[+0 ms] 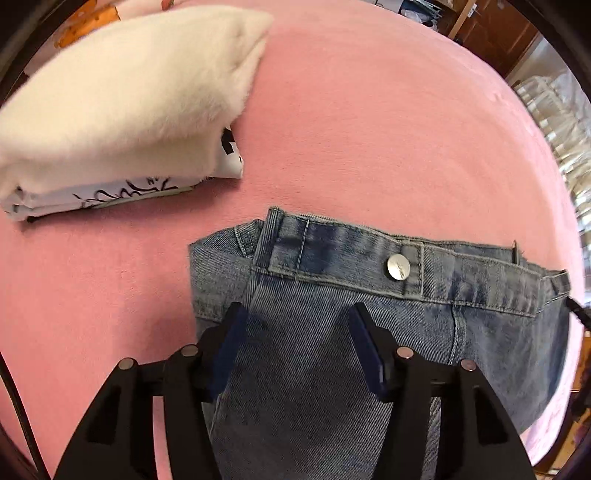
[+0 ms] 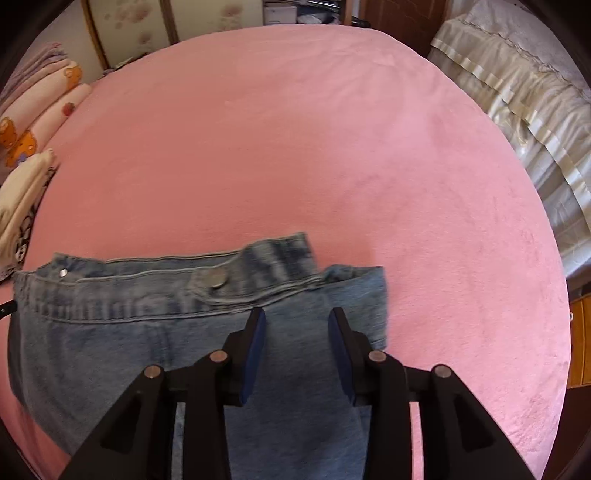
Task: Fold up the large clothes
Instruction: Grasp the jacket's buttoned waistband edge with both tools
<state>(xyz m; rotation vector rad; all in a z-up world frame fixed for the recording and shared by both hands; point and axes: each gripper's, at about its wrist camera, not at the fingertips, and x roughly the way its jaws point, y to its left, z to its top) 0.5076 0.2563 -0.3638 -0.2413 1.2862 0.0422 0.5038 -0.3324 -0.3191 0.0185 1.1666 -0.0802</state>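
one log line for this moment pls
task: fold large clothes | left gripper: open above jeans | right gripper: open above jeans | jeans: folded on pink bed

pink bed cover (image 2: pixel 295 129) — wooden cabinet (image 1: pixel 491 33) behind, cream drapes (image 2: pixel 524 96) beside.

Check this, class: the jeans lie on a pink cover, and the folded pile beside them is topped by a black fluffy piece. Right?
Not quite. The top piece of the pile is white and fluffy, not black, as the left wrist view shows. The jeans do lie on the pink cover.
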